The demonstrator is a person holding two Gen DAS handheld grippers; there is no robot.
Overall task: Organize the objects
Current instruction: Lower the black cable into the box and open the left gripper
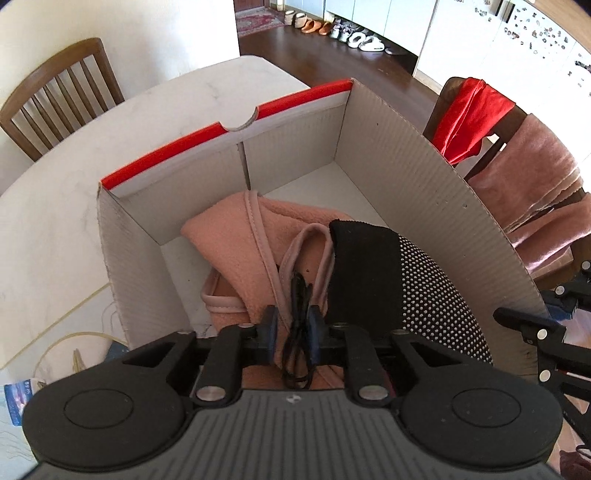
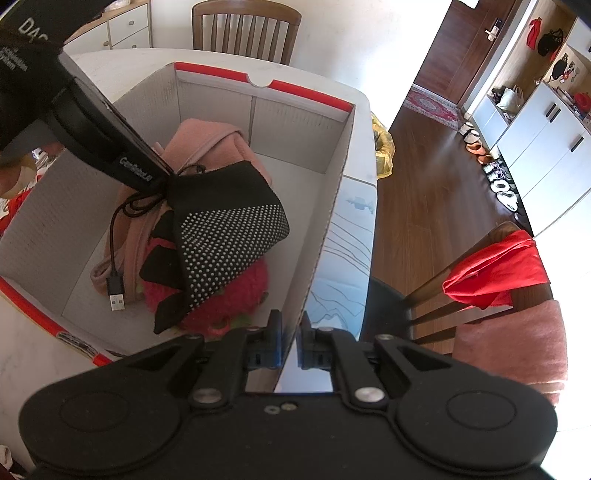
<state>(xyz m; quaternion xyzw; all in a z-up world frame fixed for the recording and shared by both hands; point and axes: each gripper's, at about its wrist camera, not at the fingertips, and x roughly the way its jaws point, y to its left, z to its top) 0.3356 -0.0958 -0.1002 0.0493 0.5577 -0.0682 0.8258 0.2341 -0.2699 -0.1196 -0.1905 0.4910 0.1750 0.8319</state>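
Note:
A cardboard box (image 1: 229, 133) with a red rim (image 2: 303, 94) stands on the white table. In it lie a pink fleece cloth (image 1: 229, 236), a black fabric piece with white dots (image 2: 229, 229) and a red fuzzy item (image 2: 236, 295). My left gripper (image 1: 294, 325) points down into the box, jaws slightly apart. A bundled black USB cable (image 1: 299, 295) stands loosely between its blue pads. The cable's plug (image 2: 116, 295) rests on the box floor. My right gripper (image 2: 291, 332) is shut on the top edge of the box's right wall.
A wooden chair (image 1: 55, 99) stands behind the table (image 1: 55, 221). Another chair at the right carries a red cloth (image 2: 495, 269) and a pink towel (image 1: 528, 177). A yellow bag (image 2: 382, 147) sits at the table's far edge. Shoes (image 1: 354, 33) line the wall.

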